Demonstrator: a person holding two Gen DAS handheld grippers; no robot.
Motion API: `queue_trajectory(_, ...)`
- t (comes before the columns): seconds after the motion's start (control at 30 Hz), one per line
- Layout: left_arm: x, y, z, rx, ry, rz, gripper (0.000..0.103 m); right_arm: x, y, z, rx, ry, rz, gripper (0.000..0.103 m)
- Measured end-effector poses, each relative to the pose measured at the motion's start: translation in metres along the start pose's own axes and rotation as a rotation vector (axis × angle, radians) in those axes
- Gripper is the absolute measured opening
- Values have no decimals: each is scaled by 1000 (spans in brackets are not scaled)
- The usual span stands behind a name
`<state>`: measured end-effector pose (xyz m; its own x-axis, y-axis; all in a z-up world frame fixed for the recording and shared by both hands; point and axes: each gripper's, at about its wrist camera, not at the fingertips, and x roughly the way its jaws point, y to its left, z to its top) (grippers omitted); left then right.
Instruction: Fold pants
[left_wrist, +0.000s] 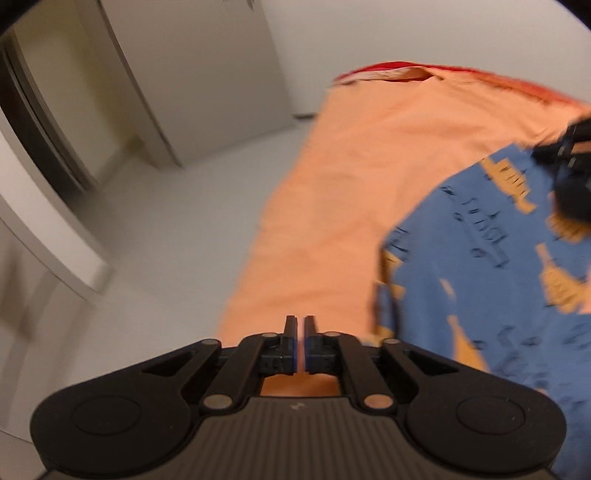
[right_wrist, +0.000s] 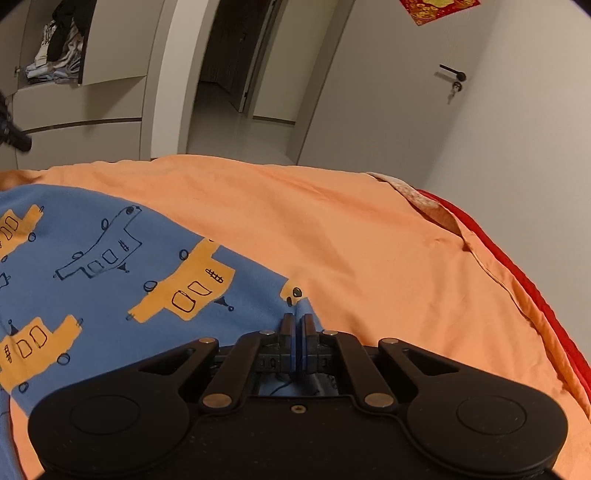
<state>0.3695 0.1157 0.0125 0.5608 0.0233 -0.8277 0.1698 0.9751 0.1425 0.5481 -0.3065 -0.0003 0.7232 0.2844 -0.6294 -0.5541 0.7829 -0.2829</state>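
The pants (right_wrist: 110, 266), blue with orange and outlined vehicle prints, lie spread on a bed covered by an orange sheet (right_wrist: 369, 236). In the right wrist view they fill the near left part of the bed, and their right edge runs down to the right tongs (right_wrist: 297, 325). Those tongs are pressed together, with blue cloth bunched between and just behind the fingers, so they grip the edge of the pants.

In the left wrist view, which is blurred, the pants (left_wrist: 480, 277) sit to the right, and the left tongs (left_wrist: 300, 328) hang over bare orange sheet (left_wrist: 351, 166) just left of them. Their fingers stand almost together, with only a thin slit between and nothing held. The right gripper shows as a dark blur at the far right edge, over the pants.

A red cover (right_wrist: 517, 273) peeks from under the sheet along the bed's right side. Beyond the bed are a pale floor (left_wrist: 166, 240), a door with a black handle (right_wrist: 452, 72), an open doorway (right_wrist: 236, 55) and a shelf of clothes (right_wrist: 55, 44).
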Motion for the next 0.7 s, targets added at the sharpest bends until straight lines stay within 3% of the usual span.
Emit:
queue_trajectory(0.03,3,3,0,-19,19,-46,19,-4,0,-4,2,2,-2,1)
queue_trajectory(0.1,8,6,0,-51,41,-101,40,-10,-2,-14,7,18,4,1)
queue_trajectory(0.2,22,9,-2,-89,93,-192,51,-10,0,-29,-20,56,1,0)
queue_trajectory(0.27,37,9,-2,-120,142,-192,47,-10,0,-34,-13,69,1,0)
queue_trajectory(0.3,42,8,-1,-130,161,-182,29,-10,-1,-35,4,72,7,0)
queue_trajectory(0.33,42,6,-4,-130,157,-173,26,-10,-1,-36,16,73,10,0)
queue_trajectory(0.47,16,-13,-5,-71,67,-46,22,-6,3,-35,9,76,5,0)
queue_trajectory(0.6,-26,-35,-20,26,-82,240,23,-6,4,-36,21,64,0,0)
queue_trajectory(0.63,-27,-40,-24,52,-82,271,24,-6,3,-37,30,56,1,0)
queue_trajectory(0.7,-16,-45,-30,83,-30,299,38,-4,3,-35,45,46,5,0)
